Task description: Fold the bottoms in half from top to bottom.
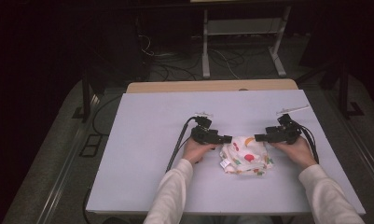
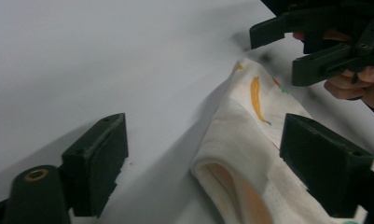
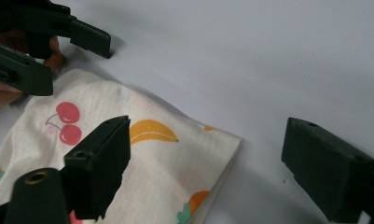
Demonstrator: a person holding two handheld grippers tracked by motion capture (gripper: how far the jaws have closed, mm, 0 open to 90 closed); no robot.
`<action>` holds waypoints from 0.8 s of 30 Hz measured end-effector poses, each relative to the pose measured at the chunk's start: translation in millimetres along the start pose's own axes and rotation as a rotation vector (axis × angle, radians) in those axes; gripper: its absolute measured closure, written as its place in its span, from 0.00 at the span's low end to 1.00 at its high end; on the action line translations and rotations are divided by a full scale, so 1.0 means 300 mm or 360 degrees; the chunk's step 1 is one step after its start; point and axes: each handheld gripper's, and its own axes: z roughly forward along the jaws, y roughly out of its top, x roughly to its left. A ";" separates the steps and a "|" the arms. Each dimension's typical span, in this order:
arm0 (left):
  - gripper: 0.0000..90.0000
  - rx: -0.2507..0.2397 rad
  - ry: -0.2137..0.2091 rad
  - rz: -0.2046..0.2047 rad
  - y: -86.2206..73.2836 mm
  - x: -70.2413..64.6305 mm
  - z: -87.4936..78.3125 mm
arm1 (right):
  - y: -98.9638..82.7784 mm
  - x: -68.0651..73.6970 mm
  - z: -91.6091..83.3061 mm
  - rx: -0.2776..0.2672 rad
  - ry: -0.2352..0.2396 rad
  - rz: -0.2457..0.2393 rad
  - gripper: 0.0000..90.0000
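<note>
Cloth (image 1: 245, 157) edges sit between open jaws.

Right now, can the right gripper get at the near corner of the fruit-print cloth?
Probably yes. The right gripper hangs open right at the edge of the cloth, one jaw over the fabric and one over the bare table. Nothing lies between; the left gripper works the opposite corner.

Dim high view, surroundings falling into near-black, only the table (image 1: 142, 140) catching even overhead light. Gripper views brighter, soft shadows lying beside the cloth (image 2: 240, 154). Nearest jaw parts blurring out of focus at bottom edges.
</note>
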 end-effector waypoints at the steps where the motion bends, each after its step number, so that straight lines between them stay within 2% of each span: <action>1: 0.22 -0.0008 -0.0012 -0.0009 0.000 0.001 0.000 | -0.001 -0.002 0.003 0.0003 0.0004 0.0002 0.20; 4: 0.28 -0.0022 -0.0030 -0.0023 0.002 0.003 -0.002 | -0.003 -0.008 0.009 0.0011 0.0005 -0.0001 0.27; 8: 0.37 -0.0001 -0.0054 -0.0043 0.003 0.008 -0.002 | -0.006 -0.014 0.020 0.0032 0.0014 -0.0019 0.34; 14: 0.46 0.0047 -0.0030 -0.0037 0.010 -0.002 0.012 | -0.003 -0.015 0.024 0.0024 0.0006 -0.0030 0.45; 16: 0.48 0.0058 -0.0043 -0.0031 0.013 -0.006 0.018 | 0.000 -0.014 0.026 0.0041 0.0010 -0.0036 0.51; 20: 0.56 0.0073 -0.0023 -0.0026 0.016 -0.011 0.027 | 0.007 -0.009 0.034 0.0067 0.0014 -0.0047 0.66; 21: 0.59 0.0078 0.0002 -0.0031 0.016 -0.012 0.030 | 0.008 -0.007 0.036 0.0074 0.0014 -0.0046 0.69; 24: 0.67 0.0098 -0.0011 -0.0054 0.016 -0.011 0.035 | 0.008 -0.005 0.042 0.0086 0.0019 -0.0040 0.81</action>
